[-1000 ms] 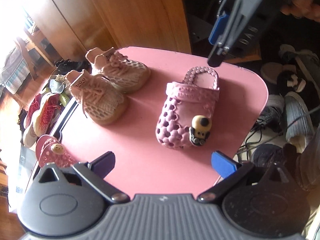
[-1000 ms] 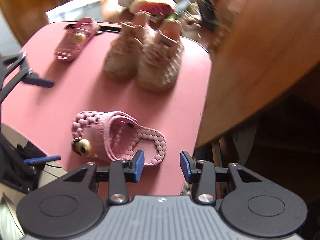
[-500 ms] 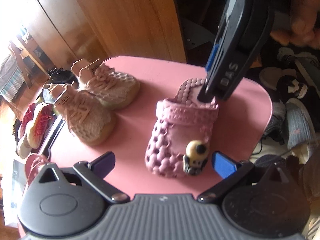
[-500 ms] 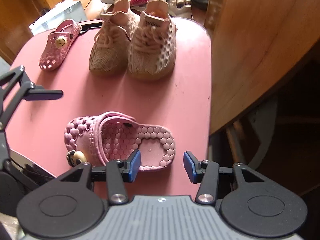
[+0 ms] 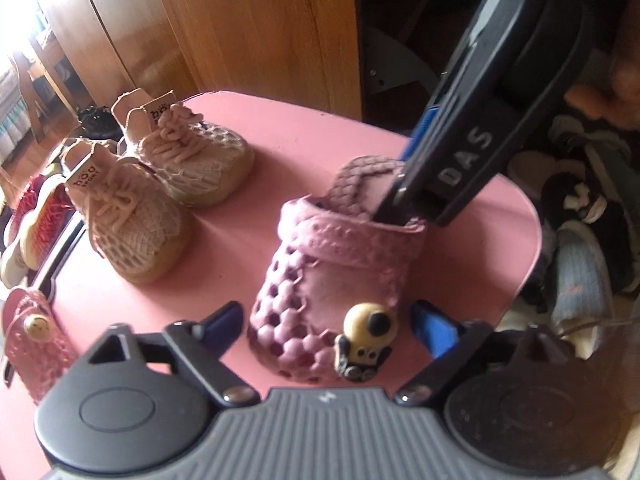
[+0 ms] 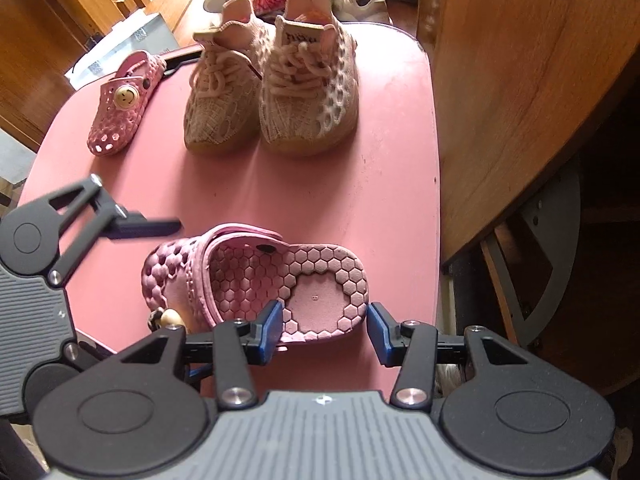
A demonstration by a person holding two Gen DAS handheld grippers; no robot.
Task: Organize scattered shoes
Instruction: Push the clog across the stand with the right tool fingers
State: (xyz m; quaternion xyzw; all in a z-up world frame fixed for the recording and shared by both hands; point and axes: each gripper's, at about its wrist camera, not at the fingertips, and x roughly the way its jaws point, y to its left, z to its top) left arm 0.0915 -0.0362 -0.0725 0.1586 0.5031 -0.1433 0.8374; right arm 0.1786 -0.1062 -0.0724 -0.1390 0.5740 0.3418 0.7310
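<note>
Far left on the pink table [image 6: 392, 200] — second clog [image 6: 124, 106], smiley charm on top, toe toward camera, well apart from its mate. Next right, two beige sneakers [image 6: 272, 92] side by side, touching, toes forward. Left gripper [image 5: 326, 322] spread wide, fingers flanking the toe of the near clog [image 6: 256, 280], not touching it. Near clog flat on the table by the front edge, heel toward the right wrist camera. Right gripper [image 6: 324, 330] open about heel-width — left finger over the footbed, right finger just outside the heel rim. Not yet clamped.
</note>
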